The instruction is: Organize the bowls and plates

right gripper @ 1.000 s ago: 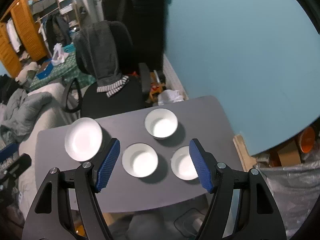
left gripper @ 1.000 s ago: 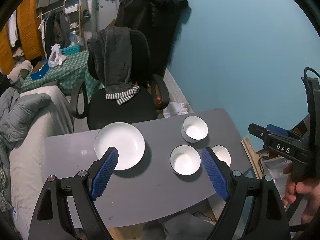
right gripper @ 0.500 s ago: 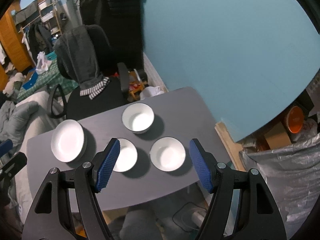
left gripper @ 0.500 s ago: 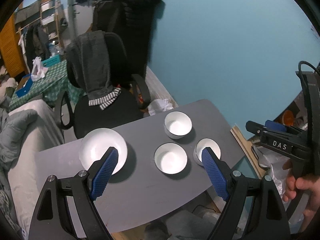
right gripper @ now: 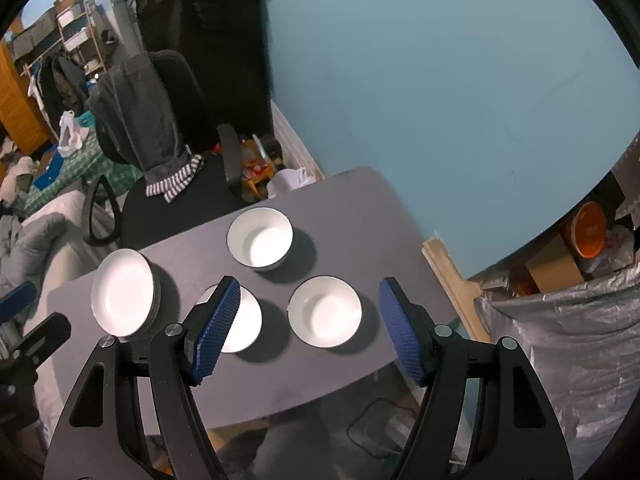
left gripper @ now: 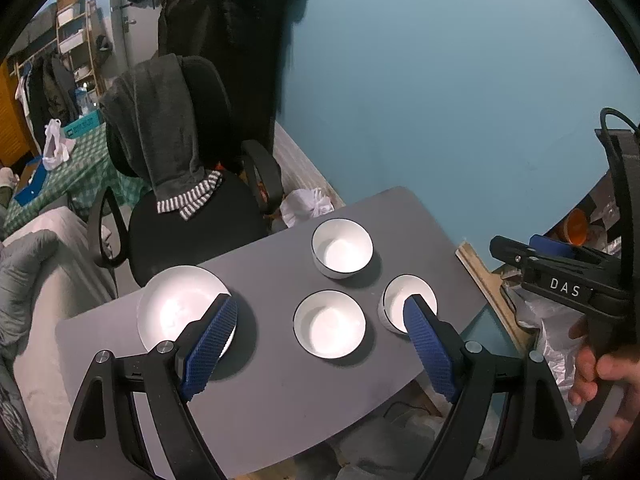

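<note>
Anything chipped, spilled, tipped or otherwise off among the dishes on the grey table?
Nothing stands out. The plate stack and three bowls sit upright, empty and apart on the table.

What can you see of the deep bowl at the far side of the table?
The deep bowl is white inside and out, glossy like glazed ceramic, with a thin dark line round its rim. Its walls are taller than those of the two shallow bowls nearer the cameras. It stands upright and empty on the grey table, toward the far edge near the chair, apart from the other dishes. Nothing touches it but the table; neither hand-held gripper is near it.
</note>
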The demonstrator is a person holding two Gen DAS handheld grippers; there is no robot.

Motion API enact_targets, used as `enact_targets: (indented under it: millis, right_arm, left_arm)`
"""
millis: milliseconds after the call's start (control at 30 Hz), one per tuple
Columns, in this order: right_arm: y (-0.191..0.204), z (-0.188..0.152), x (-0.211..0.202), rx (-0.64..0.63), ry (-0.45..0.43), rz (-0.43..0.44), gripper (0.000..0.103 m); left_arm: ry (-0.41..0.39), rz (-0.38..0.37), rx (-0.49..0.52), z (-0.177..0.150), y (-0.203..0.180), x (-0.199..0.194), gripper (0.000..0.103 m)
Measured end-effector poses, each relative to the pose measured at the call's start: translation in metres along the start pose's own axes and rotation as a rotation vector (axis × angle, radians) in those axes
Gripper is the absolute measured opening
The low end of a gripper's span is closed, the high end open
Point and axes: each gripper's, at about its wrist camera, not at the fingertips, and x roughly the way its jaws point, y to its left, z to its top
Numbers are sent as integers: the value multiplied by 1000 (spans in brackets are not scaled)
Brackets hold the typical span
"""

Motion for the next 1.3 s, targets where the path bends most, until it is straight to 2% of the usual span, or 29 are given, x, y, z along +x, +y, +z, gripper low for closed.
enact_targets:
  millis: [267,467,833,1000,1300]
  right_arm:
    - [-9,15,18,-4,40,0,71]
    - [-14,20,35,-6,74,16,71]
    - [-1,16,91,-79,131,155,71]
    - [6,7,127,-81,205,262,71]
    - [27,-3,172,-182,270,321,71]
  left_arm:
    - [18,-5,-25,13,1,17,87]
    - [73,2,-49,14,9,45,87]
    - [212,26,-103,-11,22,104,87]
    - [237,49,-103,-23,26,124,87]
    - [268,70,-157,-37,41,163,87]
